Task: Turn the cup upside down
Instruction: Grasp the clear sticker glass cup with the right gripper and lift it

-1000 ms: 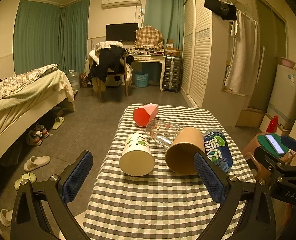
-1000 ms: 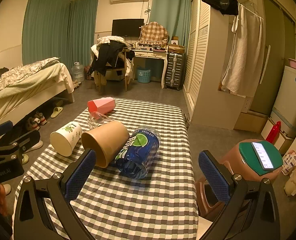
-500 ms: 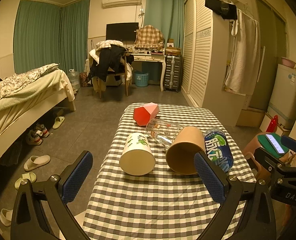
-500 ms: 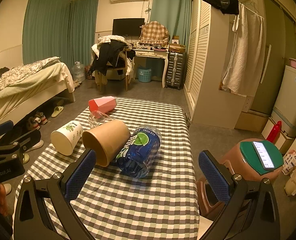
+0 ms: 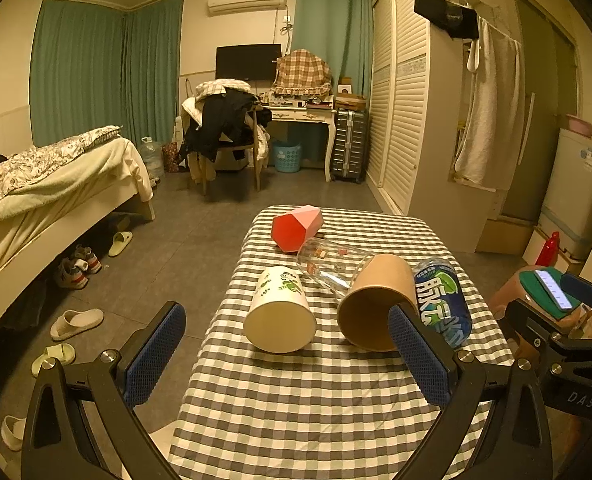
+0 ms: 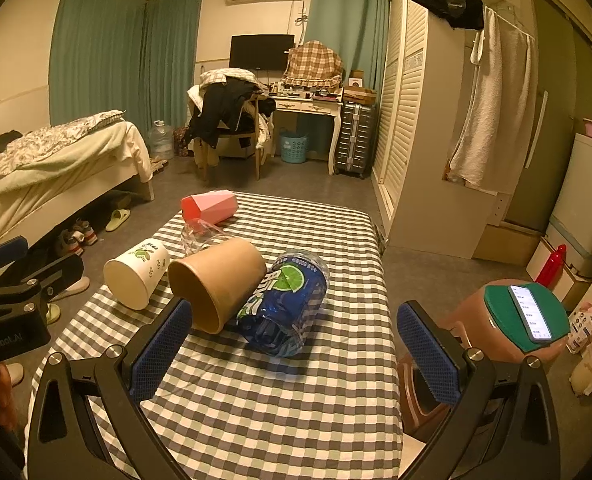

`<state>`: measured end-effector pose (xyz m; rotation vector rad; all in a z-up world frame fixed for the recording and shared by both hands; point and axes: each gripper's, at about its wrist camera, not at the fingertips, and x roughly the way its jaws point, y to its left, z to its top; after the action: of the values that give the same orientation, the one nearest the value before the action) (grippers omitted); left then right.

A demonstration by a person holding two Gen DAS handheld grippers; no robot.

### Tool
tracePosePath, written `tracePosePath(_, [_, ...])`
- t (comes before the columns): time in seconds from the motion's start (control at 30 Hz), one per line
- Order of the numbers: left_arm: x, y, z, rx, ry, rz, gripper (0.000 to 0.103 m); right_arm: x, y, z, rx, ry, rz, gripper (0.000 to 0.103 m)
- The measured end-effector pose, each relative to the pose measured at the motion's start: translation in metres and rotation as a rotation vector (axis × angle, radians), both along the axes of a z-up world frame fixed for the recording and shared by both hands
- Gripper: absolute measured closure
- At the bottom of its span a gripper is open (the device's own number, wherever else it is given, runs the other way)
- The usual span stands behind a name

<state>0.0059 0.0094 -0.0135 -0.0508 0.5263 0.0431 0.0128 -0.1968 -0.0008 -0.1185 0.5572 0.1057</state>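
The brown cup [image 6: 216,286] hides most of the glass [image 6: 198,236]; the table's [image 6: 315,400] near edge is cut off.

A phone [image 6: 529,312] is laid on a green-topped stool [image 6: 499,308] beside the checked table [image 6: 296,400]; slippers [image 5: 76,323] are scattered near the bed [image 5: 56,184].

open right tongs [image 6: 296,344] hover over brown cup [image 6: 220,280] lying beside blue cup [image 6: 288,304].

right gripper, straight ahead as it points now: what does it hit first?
Probably the blue bottle, lying on its side about centred between the open right gripper's fingers. The brown cup sits just left of that line. Depth is unclear.
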Motion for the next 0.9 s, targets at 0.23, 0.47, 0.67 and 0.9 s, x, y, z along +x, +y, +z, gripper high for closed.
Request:
tracePosePath(0.23, [0.019, 0.027, 0.01, -0.008, 0.006, 0.07, 0.0, 0.027, 0.018, 0.016, -0.059, -0.018, 0.056, 0.0])
tracePosePath(0.47, [0.05, 0.083, 0.011, -0.022, 0.027, 0.192, 0.0, 0.099, 0.075, 0.041, -0.213, -0.019, 0.258, 0.0])
tracePosePath(0.67, [0.088, 0.122, -0.001, -0.015, 0.065, 0.268, 0.0, 0.183, 0.121, 0.008, -0.251, 0.191, 0.366, 0.0])
tracePosePath(0.9, [0.117, 0.147, -0.027, -0.03, 0.121, 0.292, 0.0, 0.242, 0.146, -0.051, -0.255, 0.447, 0.422, 0.001])
